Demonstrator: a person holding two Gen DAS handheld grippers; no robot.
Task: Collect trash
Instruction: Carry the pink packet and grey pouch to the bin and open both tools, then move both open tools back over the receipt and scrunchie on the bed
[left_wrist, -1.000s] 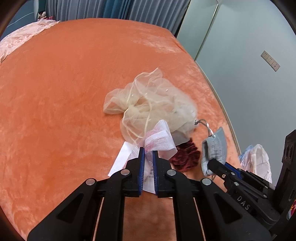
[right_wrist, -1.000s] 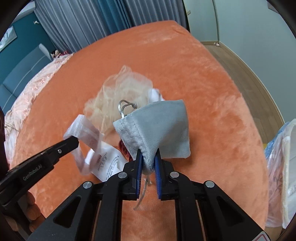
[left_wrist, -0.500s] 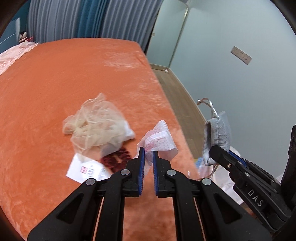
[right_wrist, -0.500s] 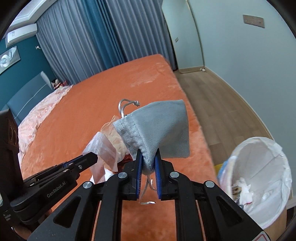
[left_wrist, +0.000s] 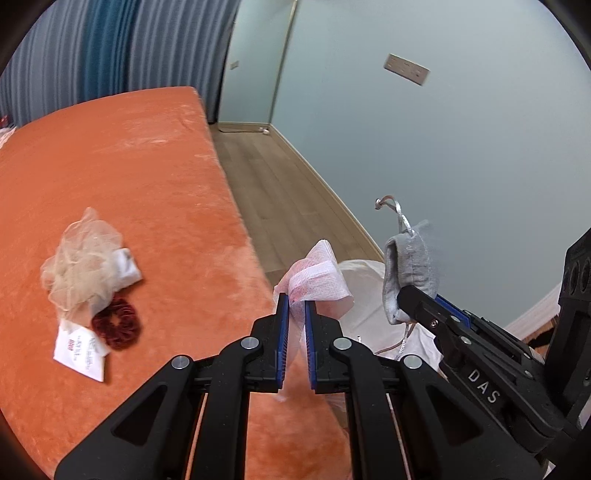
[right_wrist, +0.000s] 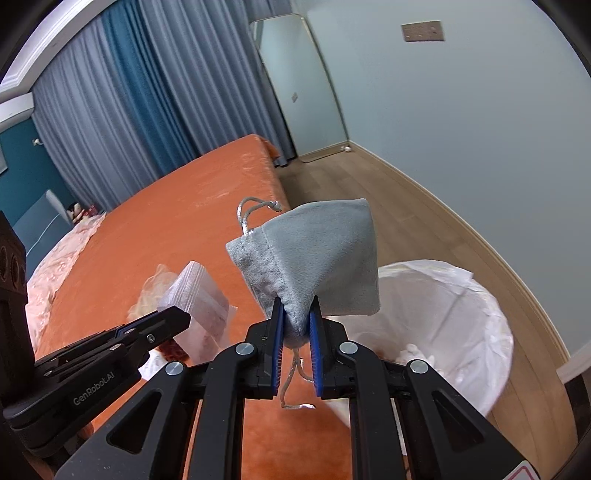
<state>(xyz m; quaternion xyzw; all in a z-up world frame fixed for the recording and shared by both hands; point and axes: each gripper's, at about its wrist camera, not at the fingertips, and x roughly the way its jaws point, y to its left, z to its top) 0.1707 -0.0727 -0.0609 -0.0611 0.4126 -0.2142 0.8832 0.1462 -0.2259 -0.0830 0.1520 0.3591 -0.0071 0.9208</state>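
L gripper clamped on baggie. R gripper clamped on grey pouch; bin at its 2 o'clock.

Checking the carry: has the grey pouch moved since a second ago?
Yes. The pouch, clamped in the right gripper, has left the bed and now hangs by the bin.
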